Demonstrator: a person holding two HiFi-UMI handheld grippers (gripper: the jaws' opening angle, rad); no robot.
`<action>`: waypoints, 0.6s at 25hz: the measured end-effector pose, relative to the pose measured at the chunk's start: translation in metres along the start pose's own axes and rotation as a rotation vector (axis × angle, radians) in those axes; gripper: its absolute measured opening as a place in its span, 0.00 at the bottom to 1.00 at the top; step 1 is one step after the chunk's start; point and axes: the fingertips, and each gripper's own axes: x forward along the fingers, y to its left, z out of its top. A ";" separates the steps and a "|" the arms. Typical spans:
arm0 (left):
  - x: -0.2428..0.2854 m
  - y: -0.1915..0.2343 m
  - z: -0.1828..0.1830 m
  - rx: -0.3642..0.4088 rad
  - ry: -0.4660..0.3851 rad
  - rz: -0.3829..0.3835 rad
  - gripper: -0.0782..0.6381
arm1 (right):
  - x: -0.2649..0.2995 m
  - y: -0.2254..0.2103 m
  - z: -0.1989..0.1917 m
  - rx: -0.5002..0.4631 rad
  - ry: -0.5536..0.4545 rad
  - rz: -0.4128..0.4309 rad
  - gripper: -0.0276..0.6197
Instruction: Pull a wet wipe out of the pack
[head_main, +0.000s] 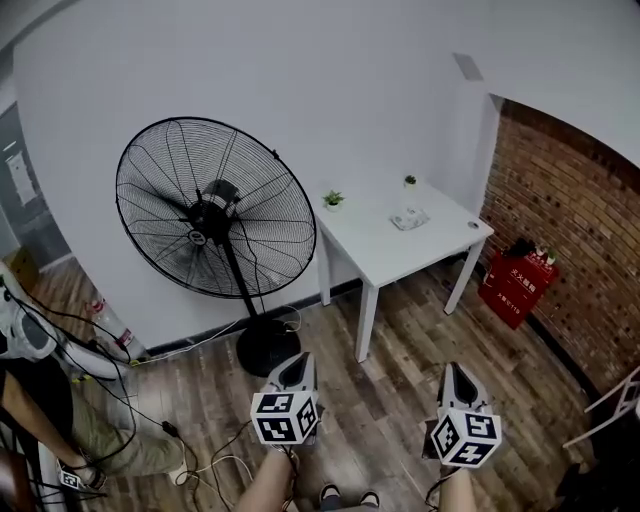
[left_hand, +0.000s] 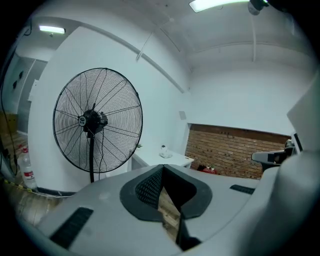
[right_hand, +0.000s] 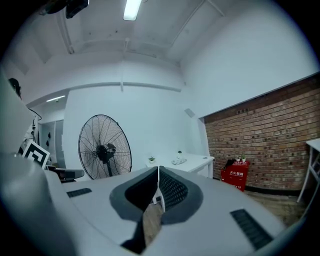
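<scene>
**A:** What does the room look like?

**B:** It has white walls, a wooden floor (head_main: 385, 395) and a brick wall (head_main: 570, 230) on the right. A large standing fan (head_main: 215, 210) is by the back wall, with a white table (head_main: 390, 250) just beside it. A red box (head_main: 517, 285) sits on the floor near the bricks.

**A:** Where is the wet wipe pack?

**B:** A small, pale, flattish object lies towards the far end of the tabletop. I take it to be the wet wipe pack (head_main: 410, 218), though it is too small to be sure. Two tiny potted plants (head_main: 333, 199) also stand on the table. The pack is well apart from both grippers.

**A:** And the grippers?

**B:** The left gripper (head_main: 297, 362) and the right gripper (head_main: 455, 372) are held low over the floor, pointing towards the table. Each gripper's own view shows its jaws closed tip to tip with nothing between them.

**A:** How will the pack handle?

**B:** It is probably light and soft-sided, so it may slide or lift off the smooth tabletop when pulled. A wipe is thin, damp and limp, and it may tear or drag the next one out with it. One gripper should pin the pack's body down, away from the opening. The other should pinch the exposed fold of wipe and draw it out slowly. I cannot tell from here whether the flap is open.
</scene>
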 end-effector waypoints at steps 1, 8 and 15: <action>0.000 0.001 0.000 0.001 0.000 0.000 0.11 | 0.000 0.001 0.000 -0.001 -0.002 -0.002 0.06; 0.004 0.007 0.002 0.003 0.002 -0.007 0.11 | 0.003 0.003 0.002 0.001 -0.012 -0.018 0.11; 0.013 0.012 0.002 0.014 -0.001 -0.017 0.11 | 0.009 0.005 0.002 0.005 -0.021 -0.028 0.17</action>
